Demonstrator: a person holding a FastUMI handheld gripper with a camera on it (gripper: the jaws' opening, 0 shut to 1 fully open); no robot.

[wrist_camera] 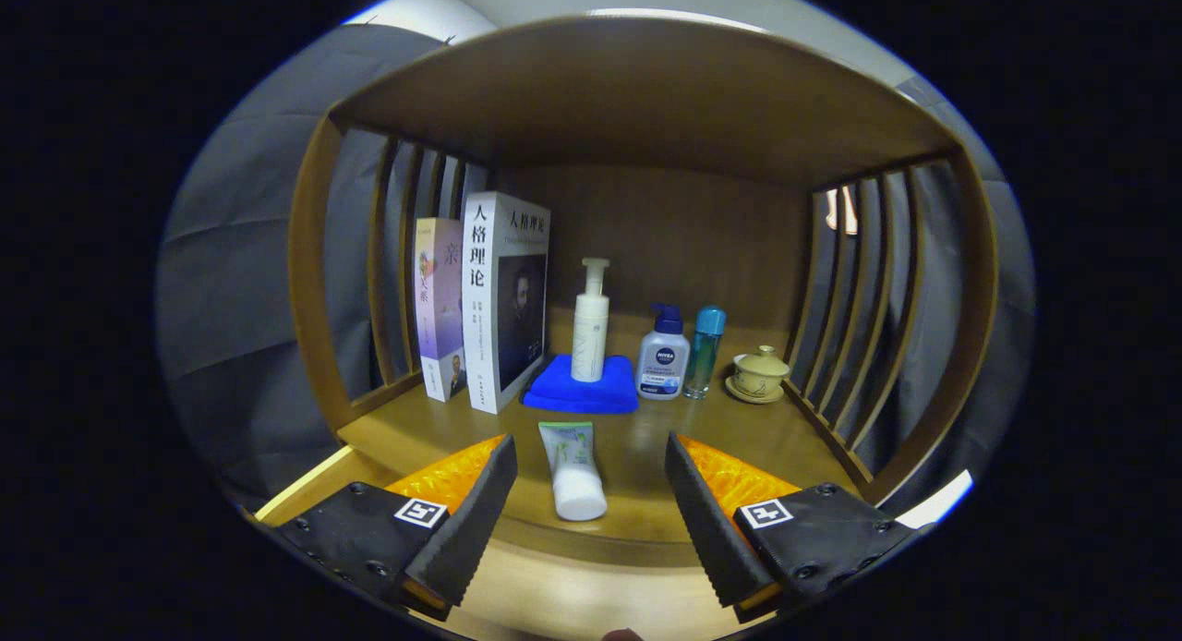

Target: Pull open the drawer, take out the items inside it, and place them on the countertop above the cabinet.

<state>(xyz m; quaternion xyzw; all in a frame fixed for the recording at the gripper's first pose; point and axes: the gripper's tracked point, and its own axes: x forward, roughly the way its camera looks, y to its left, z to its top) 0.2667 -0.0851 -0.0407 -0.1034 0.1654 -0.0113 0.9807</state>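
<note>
Tube [572, 470] lying near countertop [637, 447] front edge, between fingers — hand-held gripper [591, 461] spread wide, untouching.

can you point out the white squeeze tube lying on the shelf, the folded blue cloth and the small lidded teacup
white squeeze tube [572, 470], gripper view, on its body
folded blue cloth [582, 393], gripper view, on its front fold
small lidded teacup [760, 373], gripper view, on the cup's side

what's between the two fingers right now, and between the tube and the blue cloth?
Gripper view: the gripper is open, with the tube lying untouched between its fingers, cap toward the camera. From the tube to the blue cloth there is just bare countertop.
</note>
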